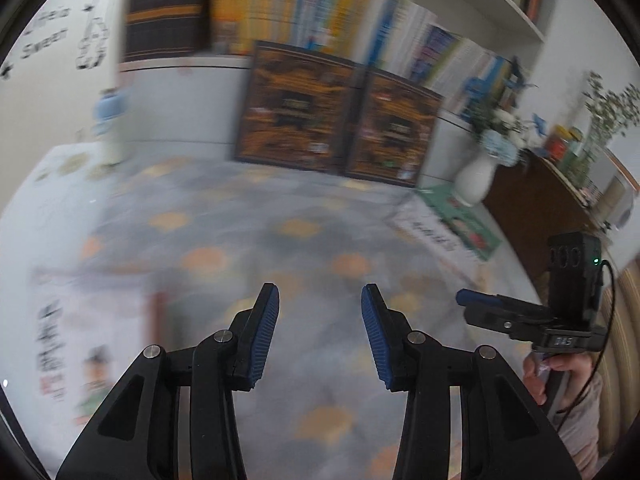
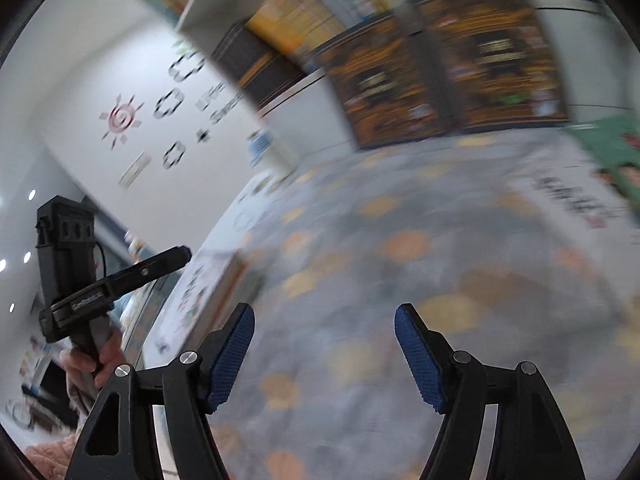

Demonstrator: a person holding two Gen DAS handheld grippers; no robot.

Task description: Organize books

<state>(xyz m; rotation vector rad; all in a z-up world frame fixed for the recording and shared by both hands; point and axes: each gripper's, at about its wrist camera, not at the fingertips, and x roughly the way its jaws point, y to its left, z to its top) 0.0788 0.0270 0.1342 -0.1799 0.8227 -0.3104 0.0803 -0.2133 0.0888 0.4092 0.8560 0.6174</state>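
- Left gripper point(image 1: 320, 332): the jaws stand apart with nothing between the blue pads point(image 1: 262, 336); it hovers over the patterned tablecloth point(image 1: 304, 216), holding no book.
- Right gripper point(image 2: 324, 354): the jaws stand wide and empty, pads clear of every surface. It also shows in the left wrist view at the right edge, carried by a hand point(image 1: 560, 376).
- Task items: one white book point(image 1: 76, 344) lies flat at the near left of the table; a green-and-white book point(image 1: 452, 224) lies flat at the far right, near the white vase point(image 1: 474, 180). Two dark orange boxed volumes point(image 1: 340, 120) stand upright at the back of the table, below the filled shelf point(image 1: 280, 12).
- Risk, blur: both views are smeared, which suggests fast travel. An approach at this pace can overshoot a flat book and push it along the cloth or off the table edge.
- Risk, flat grasp: a thin book lying flat offers little edge. Pads closing from above can pinch the tablecloth, or lift only the cover so that the book fans open.
- Risk, vase: the green-and-white book lies near the vase. A sweep by the right gripper there can tip it.
- Risk, standing volumes: a book slid back hard can topple them.
- Risk, collision: both grippers work close together over the same table and can clash.
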